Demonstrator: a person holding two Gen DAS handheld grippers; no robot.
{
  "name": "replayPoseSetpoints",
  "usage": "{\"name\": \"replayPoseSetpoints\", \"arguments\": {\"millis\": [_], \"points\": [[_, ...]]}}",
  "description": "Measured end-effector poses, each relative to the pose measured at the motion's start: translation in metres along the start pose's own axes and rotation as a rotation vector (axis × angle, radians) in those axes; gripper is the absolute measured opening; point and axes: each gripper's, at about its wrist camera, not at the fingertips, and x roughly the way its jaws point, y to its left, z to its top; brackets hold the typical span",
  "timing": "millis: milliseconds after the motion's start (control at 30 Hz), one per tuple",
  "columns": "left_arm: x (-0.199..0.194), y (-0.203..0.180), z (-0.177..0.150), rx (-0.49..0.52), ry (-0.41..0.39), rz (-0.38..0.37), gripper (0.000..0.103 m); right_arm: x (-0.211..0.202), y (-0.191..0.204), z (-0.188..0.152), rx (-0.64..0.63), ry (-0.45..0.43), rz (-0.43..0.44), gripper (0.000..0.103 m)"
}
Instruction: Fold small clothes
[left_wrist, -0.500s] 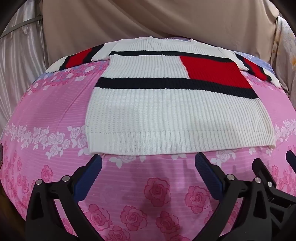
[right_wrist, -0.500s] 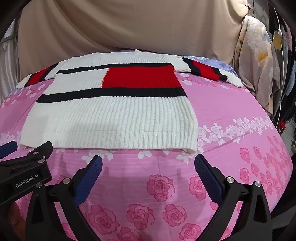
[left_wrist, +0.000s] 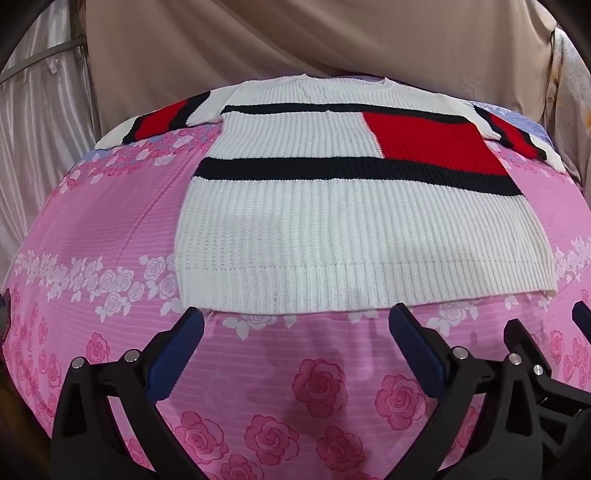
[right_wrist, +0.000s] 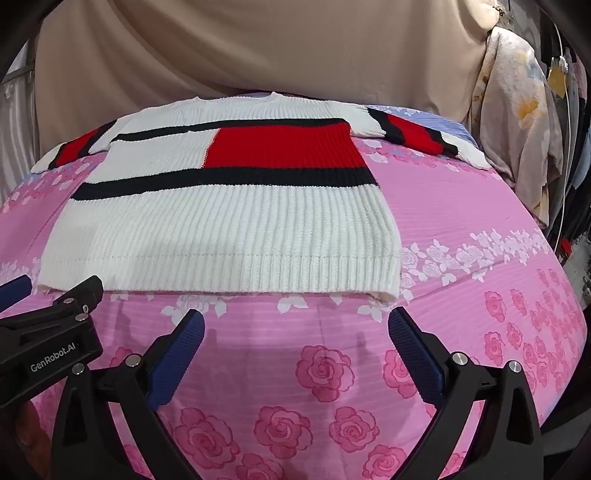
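Observation:
A small white knit sweater (left_wrist: 332, 229) with black stripes and a red block lies flat on the pink bedsheet, hem toward me and both sleeves spread out at the far corners. It also shows in the right wrist view (right_wrist: 229, 229). My left gripper (left_wrist: 295, 325) is open and empty, just short of the hem's left half. My right gripper (right_wrist: 295, 325) is open and empty, just short of the hem's right corner. The right gripper's body shows at the right edge of the left wrist view, and the left gripper's body at the left of the right wrist view.
The pink rose-print sheet (left_wrist: 110, 229) covers the bed (right_wrist: 480, 295). A beige curtain (left_wrist: 295, 44) hangs behind it. Hanging clothes (right_wrist: 517, 122) stand at the far right beside the bed's edge.
Both grippers have moved slightly forward toward the sweater's hem. The sweater has not moved.

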Motion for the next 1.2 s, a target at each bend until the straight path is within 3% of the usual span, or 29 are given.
{"name": "replayPoseSetpoints", "arguments": {"millis": [1200], "points": [[-0.0051,-0.0003,0.0048,0.005,0.006,0.020,0.097,0.0003,-0.0023,-0.0023,0.008,0.009,0.002,0.098]]}}
